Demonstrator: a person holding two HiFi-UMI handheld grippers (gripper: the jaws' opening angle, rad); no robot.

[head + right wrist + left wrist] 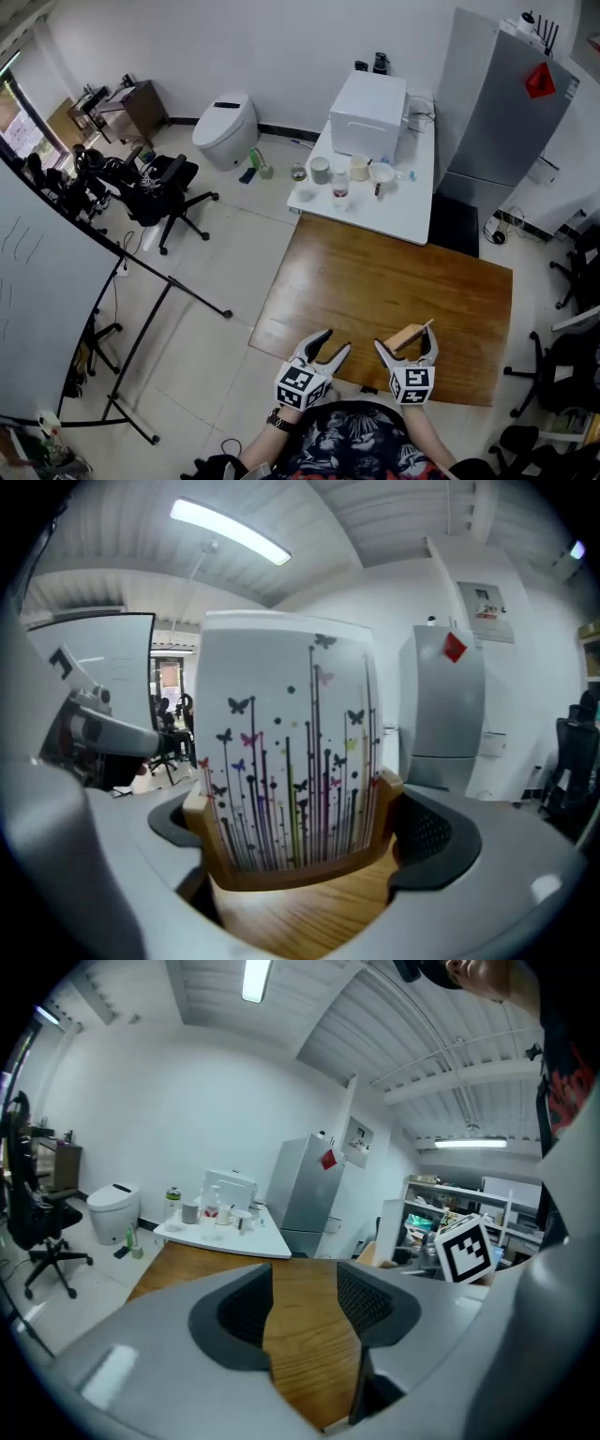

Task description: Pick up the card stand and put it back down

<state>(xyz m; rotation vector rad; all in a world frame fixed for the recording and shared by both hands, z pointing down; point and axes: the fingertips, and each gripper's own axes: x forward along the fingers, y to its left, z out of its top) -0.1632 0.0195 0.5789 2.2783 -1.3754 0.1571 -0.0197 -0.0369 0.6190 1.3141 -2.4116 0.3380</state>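
Over table (375, 281) | right gripper (405, 338) jaws clamp card stand (281, 873), underside hidden | left gripper (337, 340) jaws wide, empty

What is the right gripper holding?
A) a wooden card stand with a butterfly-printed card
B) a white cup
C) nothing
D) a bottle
A: the right gripper has its jaws against both sides of the card stand, with a butterfly card upright in it.
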